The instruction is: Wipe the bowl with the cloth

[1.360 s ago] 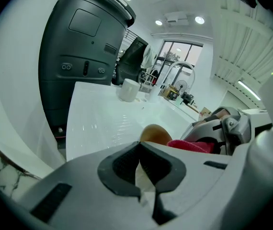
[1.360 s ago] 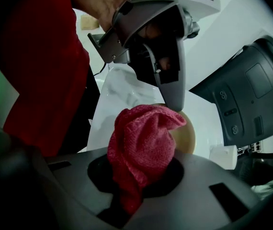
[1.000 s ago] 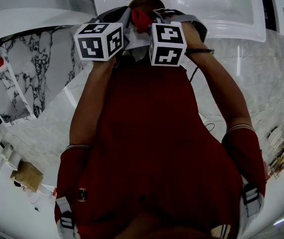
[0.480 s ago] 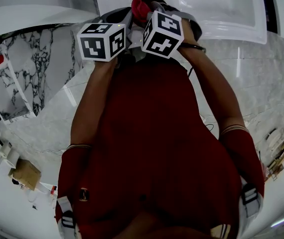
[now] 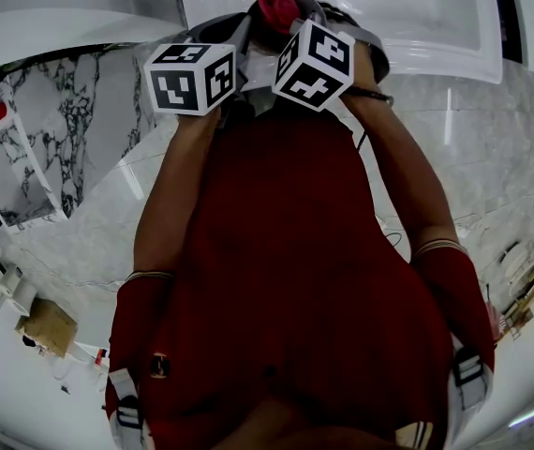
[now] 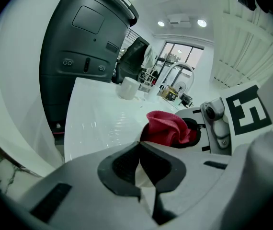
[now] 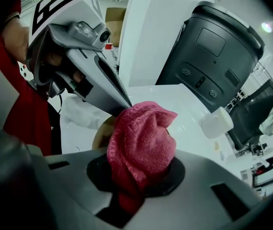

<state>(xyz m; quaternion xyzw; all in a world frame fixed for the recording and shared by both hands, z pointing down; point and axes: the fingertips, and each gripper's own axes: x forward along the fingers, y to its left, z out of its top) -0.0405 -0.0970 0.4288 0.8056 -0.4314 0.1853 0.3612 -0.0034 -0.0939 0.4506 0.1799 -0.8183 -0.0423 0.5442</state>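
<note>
Cloth (image 7: 143,143), a bunched red one, is clamped in the right gripper (image 7: 137,174). Its fingers (image 7: 178,175) are closed tight round the wad, so a rounded lump sticks out to rub with. It's held up above the white counter (image 6: 98,114), right against the tan bowl (image 7: 101,134), of which only a sliver shows behind it. The left gripper (image 6: 139,146) has its fingers shut on a thin pale edge, the bowl's rim as I read it, steadying it over the counter for wiping.

White counter (image 6: 93,123) w/ white cup (image 6: 128,87) standing on it, far end.
</note>
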